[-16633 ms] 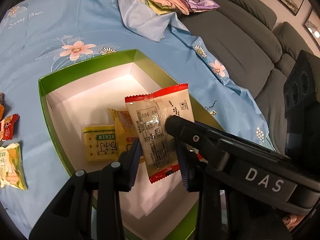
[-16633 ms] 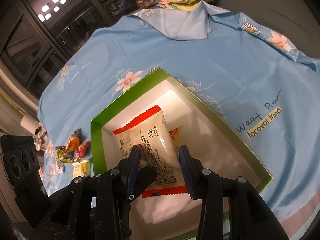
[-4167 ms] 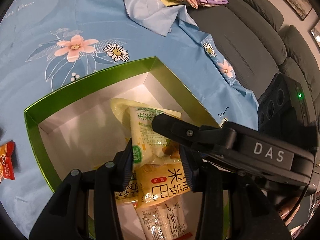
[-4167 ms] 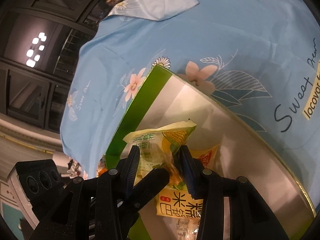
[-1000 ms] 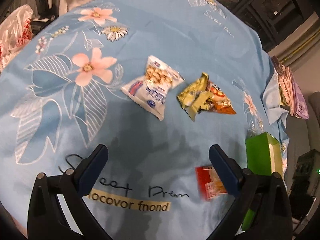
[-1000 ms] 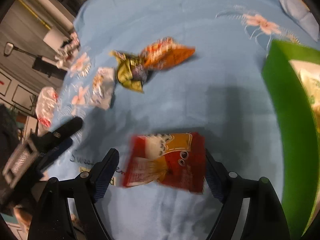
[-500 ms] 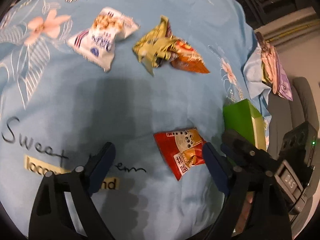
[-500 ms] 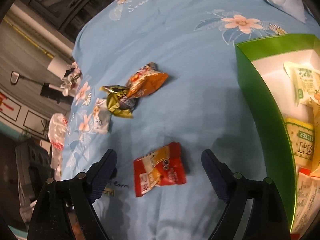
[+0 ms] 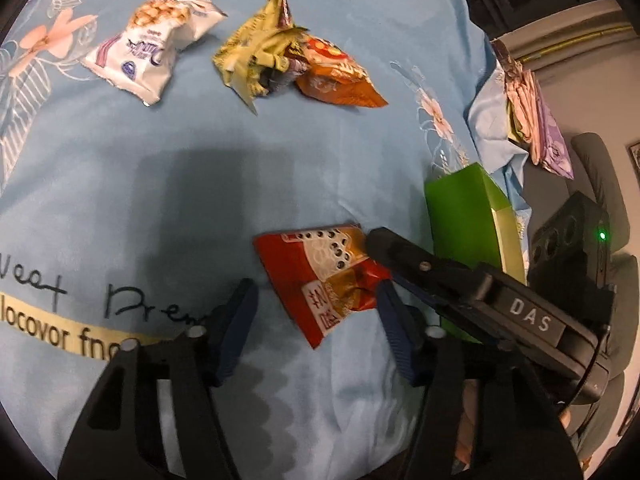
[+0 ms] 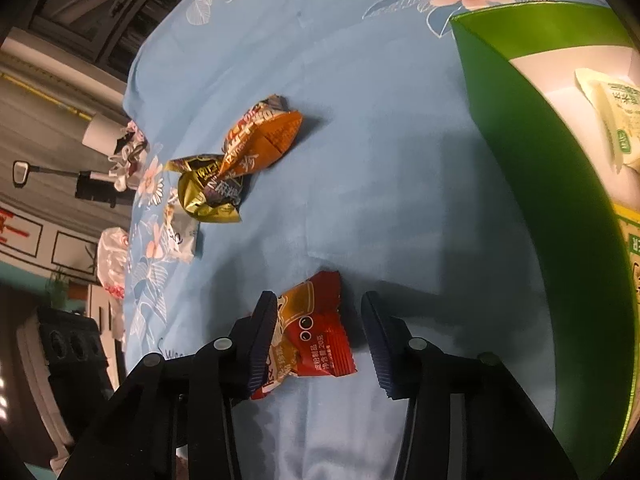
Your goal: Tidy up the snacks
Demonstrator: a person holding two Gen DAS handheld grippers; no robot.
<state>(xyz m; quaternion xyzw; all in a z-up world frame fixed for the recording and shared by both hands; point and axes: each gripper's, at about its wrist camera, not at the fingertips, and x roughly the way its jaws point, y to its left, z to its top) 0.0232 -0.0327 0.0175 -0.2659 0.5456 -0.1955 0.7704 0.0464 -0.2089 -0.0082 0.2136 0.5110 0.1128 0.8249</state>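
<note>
The red snack packet lies flat on the blue floral cloth, left of the green box. Half a second ago I hovered higher; now my right tongs straddle it, wide apart, while my left tongs gape too. Pickup next.
</note>
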